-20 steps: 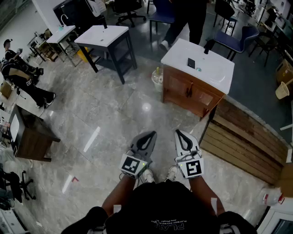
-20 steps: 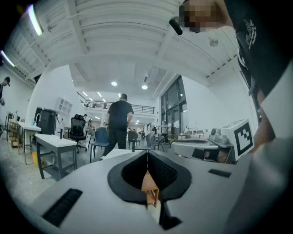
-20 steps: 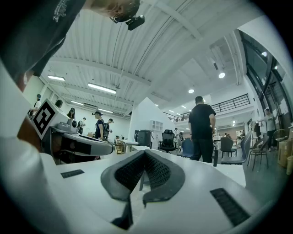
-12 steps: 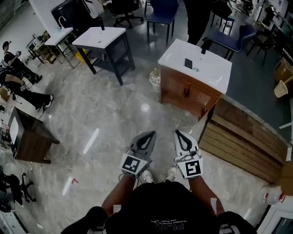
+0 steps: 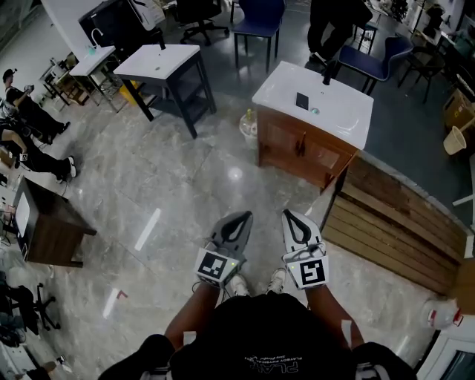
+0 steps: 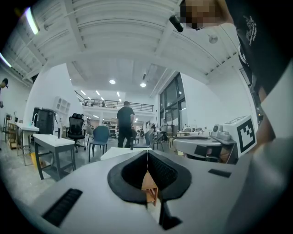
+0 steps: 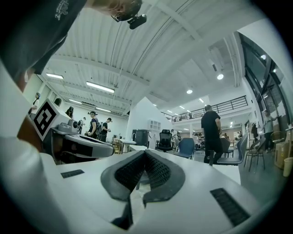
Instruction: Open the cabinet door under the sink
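Both grippers were shut and empty, well apart from the sink cabinet.

In the head view the left gripper (image 5: 239, 217) and the right gripper (image 5: 289, 214) were held side by side, low in front of the person, pointing roughly level over the marble floor (image 5: 171, 185). In each gripper view the jaws met tip to tip, with nothing held between them. The wooden cabinet (image 5: 300, 152) stood ahead and slightly to the right across the open floor, under a white sink (image 5: 326, 107) with a dark faucet (image 5: 326, 73). Its two doors (image 5: 324, 158) faced the person and were closed, each with a dark handle. A stack of wooden planks (image 5: 401, 223) lay near the cabinet's right side. A second white sink on a dark frame (image 5: 167, 63) stood farther left. A person in dark clothes (image 5: 334, 22) stood behind the cabinet.
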Motion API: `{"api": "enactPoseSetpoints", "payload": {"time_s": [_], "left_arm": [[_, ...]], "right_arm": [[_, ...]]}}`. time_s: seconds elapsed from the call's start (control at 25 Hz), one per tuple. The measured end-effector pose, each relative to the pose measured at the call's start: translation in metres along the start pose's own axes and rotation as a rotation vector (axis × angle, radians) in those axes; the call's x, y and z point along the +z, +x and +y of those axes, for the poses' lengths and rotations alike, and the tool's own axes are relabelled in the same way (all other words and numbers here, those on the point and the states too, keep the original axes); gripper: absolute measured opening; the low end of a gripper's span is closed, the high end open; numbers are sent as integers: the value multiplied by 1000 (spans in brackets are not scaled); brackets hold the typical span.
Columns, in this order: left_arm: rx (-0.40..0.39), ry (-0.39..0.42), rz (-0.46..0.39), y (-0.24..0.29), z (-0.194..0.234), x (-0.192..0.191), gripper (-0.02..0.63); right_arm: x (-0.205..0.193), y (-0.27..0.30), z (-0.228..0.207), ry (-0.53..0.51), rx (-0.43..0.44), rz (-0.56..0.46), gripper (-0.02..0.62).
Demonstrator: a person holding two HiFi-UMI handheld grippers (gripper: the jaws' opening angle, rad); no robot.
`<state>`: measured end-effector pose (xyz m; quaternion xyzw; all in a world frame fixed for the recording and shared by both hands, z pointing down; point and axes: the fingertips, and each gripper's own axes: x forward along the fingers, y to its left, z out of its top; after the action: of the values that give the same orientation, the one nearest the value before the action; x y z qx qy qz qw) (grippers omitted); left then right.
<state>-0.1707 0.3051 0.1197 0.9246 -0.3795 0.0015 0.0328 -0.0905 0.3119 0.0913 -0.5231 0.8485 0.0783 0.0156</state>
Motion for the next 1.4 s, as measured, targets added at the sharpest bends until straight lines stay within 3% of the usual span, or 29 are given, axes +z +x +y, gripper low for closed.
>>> {"api": "enactPoseSetpoints", "payload": {"time_s": [0.4,1.0,1.4], "left_arm": [[5,27,23,13,-5,-1,23],[45,66,43,62,-24,2,23],[45,76,45,94,-9,-5,23]], "right_arm": [[-1,-3,-14,8,7,-26,25],[-6,-3,-70,29,28,-62,25],[-24,17,-91,42,27,-46,23]]}}
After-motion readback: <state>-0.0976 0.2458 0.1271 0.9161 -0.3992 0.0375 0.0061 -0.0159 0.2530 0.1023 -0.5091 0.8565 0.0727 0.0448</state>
